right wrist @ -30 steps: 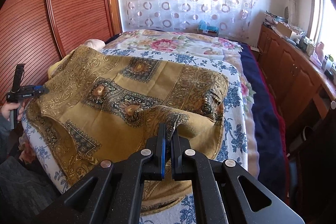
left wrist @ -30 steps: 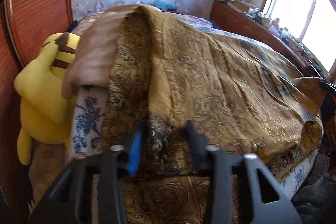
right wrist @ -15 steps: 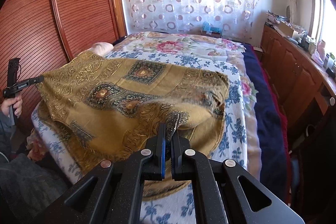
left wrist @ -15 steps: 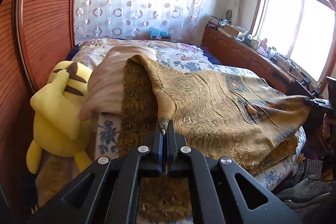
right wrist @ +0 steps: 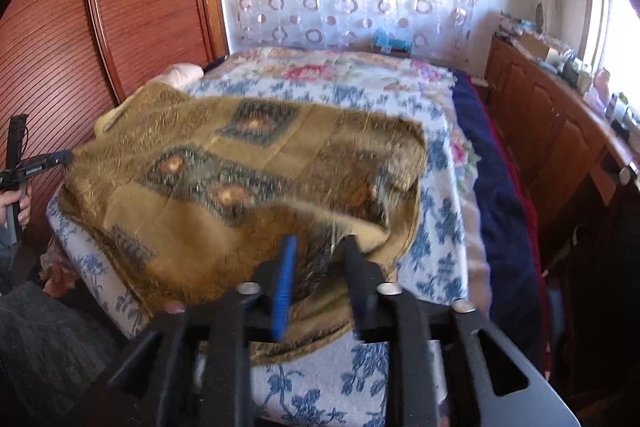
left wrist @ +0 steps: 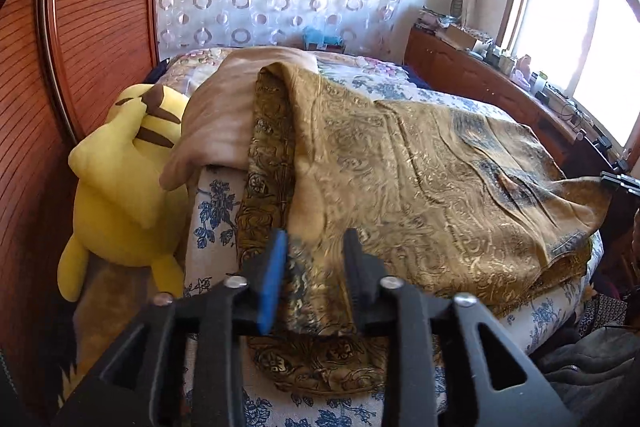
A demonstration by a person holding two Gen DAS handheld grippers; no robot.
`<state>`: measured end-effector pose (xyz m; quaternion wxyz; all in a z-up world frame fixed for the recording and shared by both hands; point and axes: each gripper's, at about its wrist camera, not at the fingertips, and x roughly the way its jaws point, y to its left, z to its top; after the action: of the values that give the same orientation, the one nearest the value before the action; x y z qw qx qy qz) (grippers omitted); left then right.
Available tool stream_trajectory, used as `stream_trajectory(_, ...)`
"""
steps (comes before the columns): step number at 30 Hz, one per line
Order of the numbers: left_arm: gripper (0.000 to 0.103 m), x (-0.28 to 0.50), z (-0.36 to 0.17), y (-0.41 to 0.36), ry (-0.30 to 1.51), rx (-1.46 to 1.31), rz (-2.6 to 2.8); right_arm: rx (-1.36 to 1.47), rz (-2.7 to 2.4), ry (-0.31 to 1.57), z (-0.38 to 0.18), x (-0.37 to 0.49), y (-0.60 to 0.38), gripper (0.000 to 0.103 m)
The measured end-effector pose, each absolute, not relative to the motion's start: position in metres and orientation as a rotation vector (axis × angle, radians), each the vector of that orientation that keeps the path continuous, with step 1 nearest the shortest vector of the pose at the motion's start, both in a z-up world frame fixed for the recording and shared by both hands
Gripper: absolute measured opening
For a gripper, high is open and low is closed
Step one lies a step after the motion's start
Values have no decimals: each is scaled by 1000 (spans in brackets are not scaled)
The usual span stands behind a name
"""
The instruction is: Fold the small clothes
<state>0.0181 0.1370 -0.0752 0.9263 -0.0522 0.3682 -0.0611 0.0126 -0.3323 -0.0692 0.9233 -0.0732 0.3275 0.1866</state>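
A golden-brown patterned cloth (left wrist: 420, 179) lies folded over on the bed; it also shows in the right wrist view (right wrist: 224, 187), blurred with motion. My left gripper (left wrist: 316, 247) is open, its jaws apart around the cloth's near left corner. My right gripper (right wrist: 320, 251) is open too, jaws apart over the cloth's near right edge. The left gripper also shows far left in the right wrist view (right wrist: 60, 158), and the right gripper's tip at the far right of the left wrist view (left wrist: 618, 181).
The bed has a blue-flowered white cover (right wrist: 436, 227). A yellow plush toy (left wrist: 120, 179) and a beige pillow (left wrist: 224, 115) sit at the bed's left edge. A wooden wardrobe (right wrist: 132, 7) stands left, a wooden cabinet (right wrist: 560, 139) right.
Both grippers were shut on the cloth's corners and holding it up half a second ago; now both have opened and the cloth is dropping onto the bed.
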Motion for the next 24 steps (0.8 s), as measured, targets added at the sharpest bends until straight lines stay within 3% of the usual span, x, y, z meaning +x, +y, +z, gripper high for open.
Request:
stream_trajectory(2, 51, 16, -72, 135, 748, -98, -124, -155, 380, 641, -61, 11, -328, 46)
stream_trajectory(4, 73, 17, -72, 133, 750, -83, -113, -168, 380, 610, -57, 8, -319, 48)
stream_trajectory(5, 75, 16, -72, 133, 745, -80, -114, -169, 386, 596, -56, 7, -315, 48)
stream_trajectory(11, 76, 19, -77, 130, 763, -66, -110, -188, 435, 580, -68, 13, -288, 52)
stream_trajectory(15, 76, 20, -82, 129, 777, -63, -104, -208, 450, 605, -86, 24, -272, 72)
stream_trajectory(24, 76, 23, -94, 134, 802, -71, -81, -247, 460, 708, -123, 47, -244, 74)
